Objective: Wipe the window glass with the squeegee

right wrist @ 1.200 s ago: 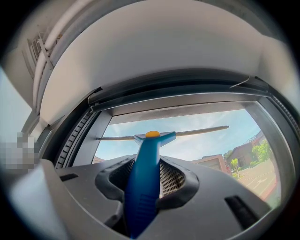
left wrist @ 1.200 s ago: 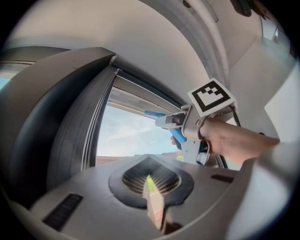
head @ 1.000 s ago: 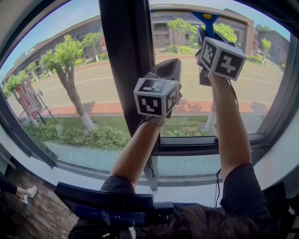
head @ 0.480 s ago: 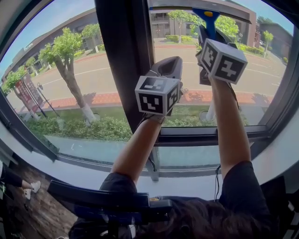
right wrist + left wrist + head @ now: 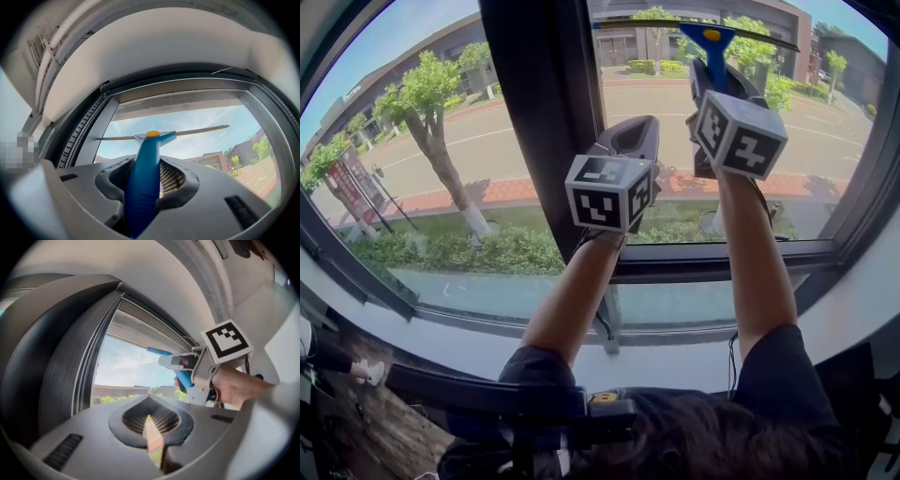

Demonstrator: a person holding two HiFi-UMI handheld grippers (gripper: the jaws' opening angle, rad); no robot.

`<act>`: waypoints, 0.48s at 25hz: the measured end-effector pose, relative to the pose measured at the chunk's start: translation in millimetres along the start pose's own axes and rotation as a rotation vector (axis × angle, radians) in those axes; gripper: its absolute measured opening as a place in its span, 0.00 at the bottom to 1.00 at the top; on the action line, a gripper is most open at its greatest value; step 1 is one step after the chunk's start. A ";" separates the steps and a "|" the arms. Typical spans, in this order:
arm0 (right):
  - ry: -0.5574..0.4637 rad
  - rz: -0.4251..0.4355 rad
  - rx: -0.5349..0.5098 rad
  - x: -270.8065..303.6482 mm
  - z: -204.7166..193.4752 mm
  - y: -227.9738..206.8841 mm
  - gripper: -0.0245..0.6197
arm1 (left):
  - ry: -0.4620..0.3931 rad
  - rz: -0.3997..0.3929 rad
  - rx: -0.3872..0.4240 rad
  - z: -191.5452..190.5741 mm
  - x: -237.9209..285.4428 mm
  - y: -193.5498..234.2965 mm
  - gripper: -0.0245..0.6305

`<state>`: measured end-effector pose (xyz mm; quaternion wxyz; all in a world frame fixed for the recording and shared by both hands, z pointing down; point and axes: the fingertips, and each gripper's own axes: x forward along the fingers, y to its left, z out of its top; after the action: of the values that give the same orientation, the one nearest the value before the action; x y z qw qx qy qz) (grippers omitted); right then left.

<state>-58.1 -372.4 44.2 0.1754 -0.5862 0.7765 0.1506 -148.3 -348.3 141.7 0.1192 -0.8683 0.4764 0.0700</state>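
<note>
Surroundings: A dark upright post [image 5: 534, 112] splits the window into two panes. Beyond the window glass [image 5: 834, 159] lie a road [image 5: 487, 173], trees [image 5: 427, 108] and buildings. A dark frame rail [image 5: 703, 264] runs along the foot of the right-hand pane.
In the way: The post stands just left of the left gripper [image 5: 151, 426], which is raised before the post's right edge. The frame rail crosses behind both forearms, well below the jaws. The window's top frame [image 5: 187, 91] sits close above the squeegee's blade [image 5: 197, 130].
Head view only: Both arms reach up side by side, each gripper's marker cube turned toward the camera. A thin cable [image 5: 734, 361] hangs beside the right forearm.
Left gripper view only: The right gripper [image 5: 145, 173] is seen from its side, up and to the right of the left jaws, with a hand [image 5: 236, 385] round its grip.
Right gripper view only: The whole blade shows against the sky, with a yellow cap [image 5: 153, 134] where it meets the handle.
Left gripper state: Jaws drawn together to a thin slit, with nothing between them.
Right gripper state: Jaws clamped on the squeegee [image 5: 143, 187] by its blue handle.
Squeegee place: It rises out of the right gripper's jaws. Its blade lies crosswise at the far end, high on the right-hand pane. It is above and to the right of the left gripper, apart from it. No view shows whether the blade touches the glass.
</note>
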 end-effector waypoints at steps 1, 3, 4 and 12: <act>0.002 0.000 0.001 -1.8 -3.1 0.0 0.25 | 0.002 -0.002 -0.002 -2.2 -0.2 -1.2 0.04; 0.008 0.002 0.002 -5.1 -9.7 -0.2 0.25 | 0.007 -0.005 -0.008 -7.1 -0.2 -3.4 0.04; 0.011 0.003 0.002 -6.7 -13.0 -0.5 0.25 | 0.010 -0.007 -0.011 -9.7 0.1 -4.5 0.04; 0.035 0.000 0.010 -21.5 -41.2 -2.0 0.25 | 0.032 -0.008 -0.034 -27.0 -0.2 -8.6 0.04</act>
<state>-54.8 -372.6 90.6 0.1646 -0.5878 0.7802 0.1366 -140.9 -351.0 168.9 0.0968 -0.8732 0.4733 0.0636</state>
